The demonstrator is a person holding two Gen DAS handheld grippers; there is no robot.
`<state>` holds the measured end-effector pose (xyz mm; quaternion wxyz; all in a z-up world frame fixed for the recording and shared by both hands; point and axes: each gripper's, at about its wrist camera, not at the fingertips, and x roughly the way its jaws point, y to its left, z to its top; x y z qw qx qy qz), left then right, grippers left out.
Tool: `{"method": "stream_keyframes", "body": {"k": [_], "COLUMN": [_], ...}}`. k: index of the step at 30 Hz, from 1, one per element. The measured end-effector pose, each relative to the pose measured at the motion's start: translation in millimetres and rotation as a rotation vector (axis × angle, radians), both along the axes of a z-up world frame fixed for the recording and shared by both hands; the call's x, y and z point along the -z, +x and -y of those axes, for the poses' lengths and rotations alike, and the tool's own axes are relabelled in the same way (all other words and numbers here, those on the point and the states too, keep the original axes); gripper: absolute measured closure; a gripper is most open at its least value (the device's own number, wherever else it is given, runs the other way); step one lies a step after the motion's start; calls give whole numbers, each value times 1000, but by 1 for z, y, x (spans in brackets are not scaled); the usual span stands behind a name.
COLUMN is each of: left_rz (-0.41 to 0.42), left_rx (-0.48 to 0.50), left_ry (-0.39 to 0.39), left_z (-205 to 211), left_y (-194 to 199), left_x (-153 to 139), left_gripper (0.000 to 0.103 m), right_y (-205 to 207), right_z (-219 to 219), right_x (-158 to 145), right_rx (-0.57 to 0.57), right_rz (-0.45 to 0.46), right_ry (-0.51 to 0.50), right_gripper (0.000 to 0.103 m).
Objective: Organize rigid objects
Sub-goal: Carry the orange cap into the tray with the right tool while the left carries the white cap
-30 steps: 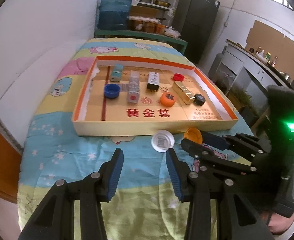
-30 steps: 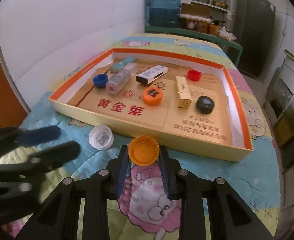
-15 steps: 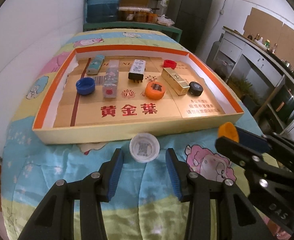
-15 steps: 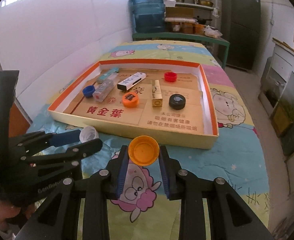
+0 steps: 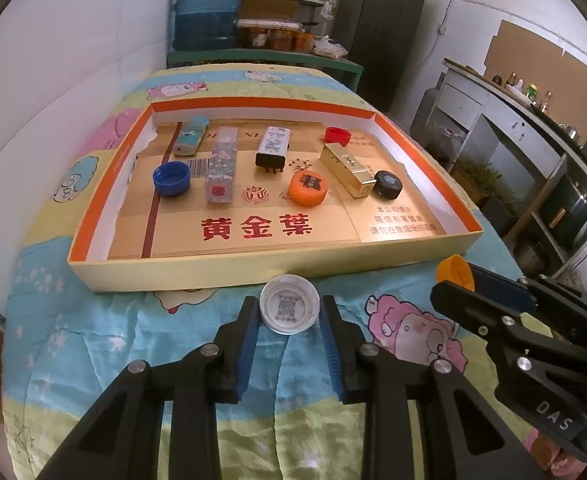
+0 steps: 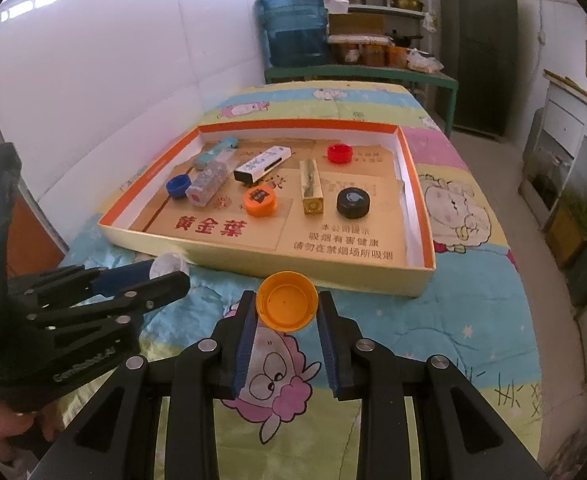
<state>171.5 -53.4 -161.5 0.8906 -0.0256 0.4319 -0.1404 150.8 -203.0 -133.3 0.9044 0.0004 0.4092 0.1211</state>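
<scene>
I saw open blanket point(image 6: 473, 320) in front of the tray point(image 5: 277, 268), whose near wall stood just ahead of both grippers. My left gripper point(image 5: 290, 312) had its jaws closed on the white cap point(image 5: 289, 309); from the right view that cap was mostly hidden. My right gripper point(image 6: 286, 308) clamped the orange cap point(image 6: 286, 305). Inside the tray lay a blue cap point(image 5: 171, 178), a gold bar point(image 5: 347, 165) and a black cap point(image 5: 387, 185).

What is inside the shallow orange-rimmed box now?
In the box lie blue cap, red cap, orange cap, black cap, gold bar and three small cases. Printed card hides its floor.
</scene>
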Motion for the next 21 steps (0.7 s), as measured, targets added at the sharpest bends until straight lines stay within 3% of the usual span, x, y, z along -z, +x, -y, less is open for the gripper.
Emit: {"method": "stream_keyframes", "body": {"k": [11, 21], "left_rz": [74, 100], "left_rx": [-24, -90], "left_ry": [-41, -38], "left_z": [-18, -45], "left_y": [-6, 11], "left_x": [-41, -58], "left_gripper": [72, 72], "right_y": [14, 38], "right_z": [-12, -26], "right_x": [-26, -40], "right_rx": [-38, -74], "right_rz": [57, 75], "right_ry": [-13, -9], "right_gripper": [72, 73]}}
